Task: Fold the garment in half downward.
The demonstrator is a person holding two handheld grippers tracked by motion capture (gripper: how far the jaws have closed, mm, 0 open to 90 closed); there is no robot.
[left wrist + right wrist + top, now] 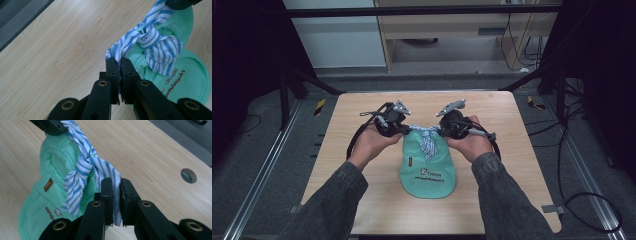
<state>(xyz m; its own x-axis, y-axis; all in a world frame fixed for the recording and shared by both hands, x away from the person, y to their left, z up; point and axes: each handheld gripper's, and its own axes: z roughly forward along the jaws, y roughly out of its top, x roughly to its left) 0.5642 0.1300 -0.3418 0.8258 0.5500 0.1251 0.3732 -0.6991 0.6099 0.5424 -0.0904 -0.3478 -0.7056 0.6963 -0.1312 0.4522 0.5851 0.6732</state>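
Over the wooden worktop [362,165], left gripper [398,126] and right gripper [446,127] each clench an end of the striped cloth [427,140], knotted above a green cap [428,170].

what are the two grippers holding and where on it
Both hold the blue-striped cloth strip tied at the green cap: the left gripper pinches one end, the right gripper the other.
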